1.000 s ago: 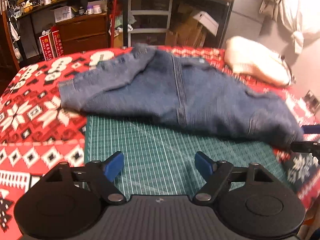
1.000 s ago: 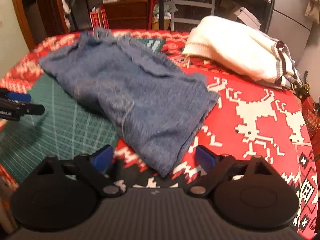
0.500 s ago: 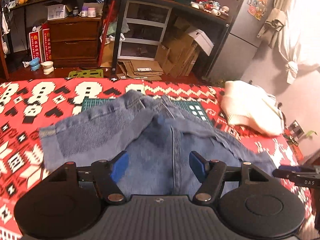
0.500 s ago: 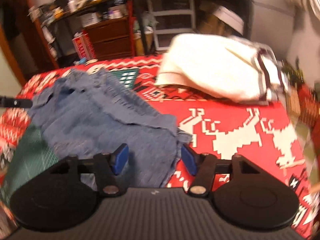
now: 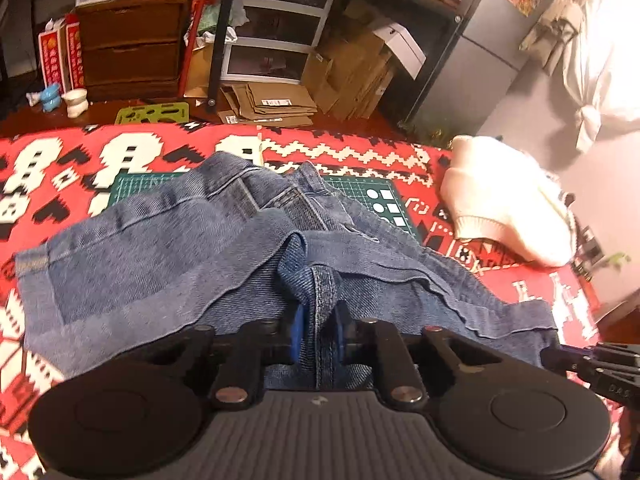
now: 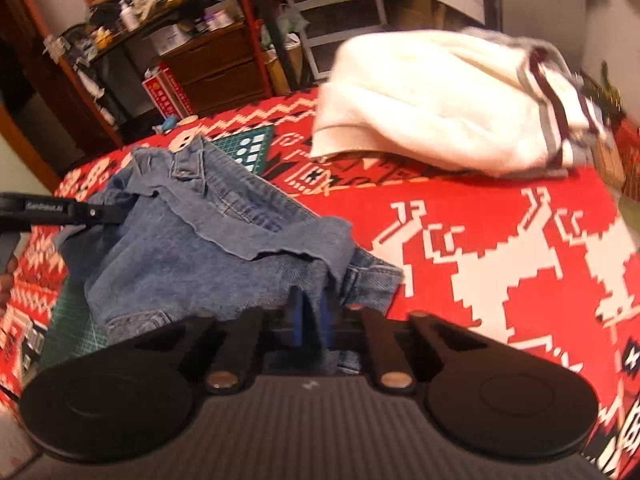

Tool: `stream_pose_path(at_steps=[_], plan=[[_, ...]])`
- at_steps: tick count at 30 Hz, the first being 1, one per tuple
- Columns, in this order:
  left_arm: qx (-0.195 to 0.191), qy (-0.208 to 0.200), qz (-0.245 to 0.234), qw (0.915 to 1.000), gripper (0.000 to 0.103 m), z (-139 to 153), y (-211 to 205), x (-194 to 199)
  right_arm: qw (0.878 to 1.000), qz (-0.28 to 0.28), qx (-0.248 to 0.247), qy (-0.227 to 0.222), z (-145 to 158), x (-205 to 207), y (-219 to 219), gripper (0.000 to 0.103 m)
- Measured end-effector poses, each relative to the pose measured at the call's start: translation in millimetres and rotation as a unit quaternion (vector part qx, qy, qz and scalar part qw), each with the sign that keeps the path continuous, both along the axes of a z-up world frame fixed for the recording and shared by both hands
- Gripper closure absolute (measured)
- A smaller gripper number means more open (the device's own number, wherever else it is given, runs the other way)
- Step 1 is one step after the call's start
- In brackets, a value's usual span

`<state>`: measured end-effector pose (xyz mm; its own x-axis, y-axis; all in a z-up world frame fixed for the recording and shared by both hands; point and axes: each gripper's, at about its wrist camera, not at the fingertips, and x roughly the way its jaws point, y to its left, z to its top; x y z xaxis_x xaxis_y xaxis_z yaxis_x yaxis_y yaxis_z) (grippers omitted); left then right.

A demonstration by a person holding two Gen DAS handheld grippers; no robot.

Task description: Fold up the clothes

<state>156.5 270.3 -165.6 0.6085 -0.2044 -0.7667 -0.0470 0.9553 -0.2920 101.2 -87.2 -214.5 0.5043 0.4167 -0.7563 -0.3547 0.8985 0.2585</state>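
Note:
Blue jeans (image 5: 168,256) lie crumpled on a green cutting mat (image 5: 384,200) over the red patterned bedspread (image 5: 60,160). My left gripper (image 5: 318,330) is shut on a raised fold of denim along a seam near the garment's middle. In the right wrist view the jeans (image 6: 192,248) hang bunched, lifted at the near edge, and my right gripper (image 6: 312,320) is shut on that edge. The left gripper's tip (image 6: 96,213) shows at the left of that view, touching the denim. The right gripper's tip (image 5: 592,360) shows at the lower right of the left wrist view.
A folded white sweater (image 6: 440,108) with dark stripes lies on the bedspread (image 6: 520,248) to the right of the jeans. Past the bed's far edge stand a drawer unit (image 5: 128,48), flattened cardboard boxes (image 5: 272,104) and a shelf rack.
Both grippers moved forward over the jeans and went from open to shut on the denim. The fabric is now bunched and raised where it lay flat before.

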Motion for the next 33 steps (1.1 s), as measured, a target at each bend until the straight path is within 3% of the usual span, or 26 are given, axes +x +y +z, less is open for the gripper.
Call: stream_pose_path(at_steps=[8, 10, 17, 20, 22, 24, 28, 31, 33], plan=[[-0.044, -0.006, 0.002, 0.999, 0.093, 13.5, 9.8, -53.3, 0.999, 0.043, 0.014, -0.02, 31.6, -32.4, -4.9, 0.1], [-0.064, 0.0, 0.0, 0.998, 0.1, 12.9, 8.1, -70.4, 0.998, 0.056, 0.019, -0.019, 39.2, -44.9, -8.4, 0.1], [-0.087, 0.007, -0.02, 0.9959, 0.099, 12.6, -5.7, -111.8, 0.994, 0.099, 0.037, -0.011, 54.8, -91.8, -17.6, 0.101], [-0.082, -0.016, -0.011, 0.9964, 0.083, 25.7, -6.5, -107.5, 0.993, 0.108, 0.039, -0.007, 54.0, -106.2, -16.6, 0.101], [-0.079, -0.031, -0.004, 0.9964, 0.06, 34.5, -7.1, -104.6, 0.993, 0.114, 0.04, -0.006, 53.7, -115.2, -15.4, 0.101], [-0.05, -0.047, 0.008, 0.9976, 0.049, 43.0, -7.7, -91.9, 0.992, 0.118, 0.038, -0.009, 52.4, -119.3, -13.5, 0.101], [-0.02, -0.038, 0.068, 0.9968, 0.045, 45.1, 3.4, -38.1, 0.991, 0.125, 0.034, -0.014, 49.6, -126.4, -9.8, 0.101], [-0.058, 0.012, 0.12, 0.991, 0.045, 33.3, 17.8, -0.8, 0.992, 0.125, 0.031, -0.016, 46.9, -124.9, -8.6, 0.101], [-0.049, 0.04, 0.125, 0.9901, 0.045, 26.3, 17.2, 19.0, 0.992, 0.125, 0.029, -0.017, 45.1, -123.5, -7.9, 0.101]])
